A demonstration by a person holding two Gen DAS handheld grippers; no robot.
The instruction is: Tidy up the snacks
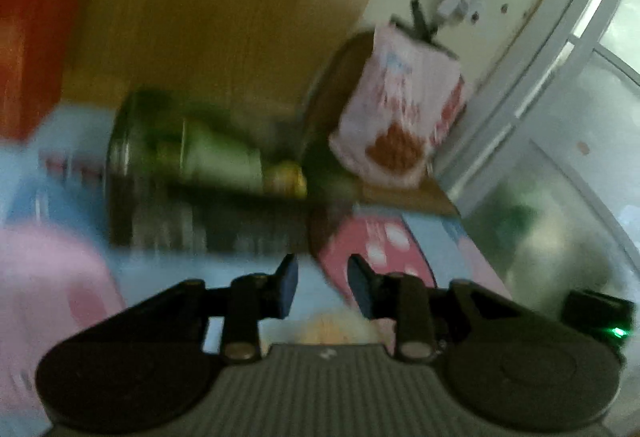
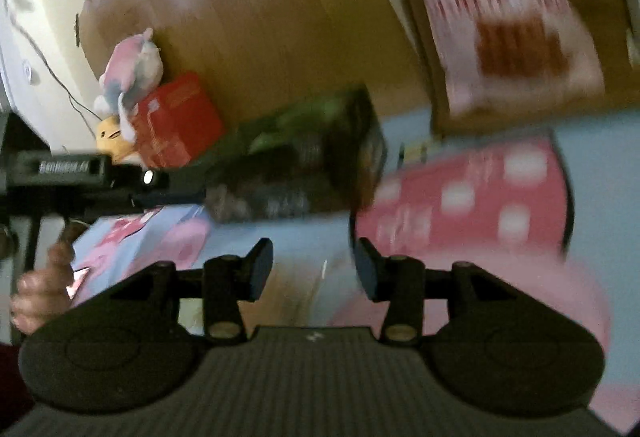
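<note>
Both views are blurred. A dark green snack box (image 1: 200,165) (image 2: 312,157) lies on its side on the blue and pink sheet (image 1: 240,269). Right of it lies a pink packet with white dots (image 1: 384,249) (image 2: 472,197). A white and pink bag with a brown snack picture (image 1: 400,117) (image 2: 504,17) stands against the wooden board behind. My left gripper (image 1: 322,283) hovers low over the sheet, just short of the pink packet, open by a narrow gap with nothing between its pads. My right gripper (image 2: 314,265) is open wider and empty, facing the gap between box and pink packet.
A red box (image 1: 32,37) (image 2: 176,121) stands at the back left with plush toys (image 2: 132,65) beside it. A wooden board (image 1: 220,17) backs the scene; a window frame (image 1: 560,77) is on the right. A person's hand (image 2: 40,293) grips a black device at the left.
</note>
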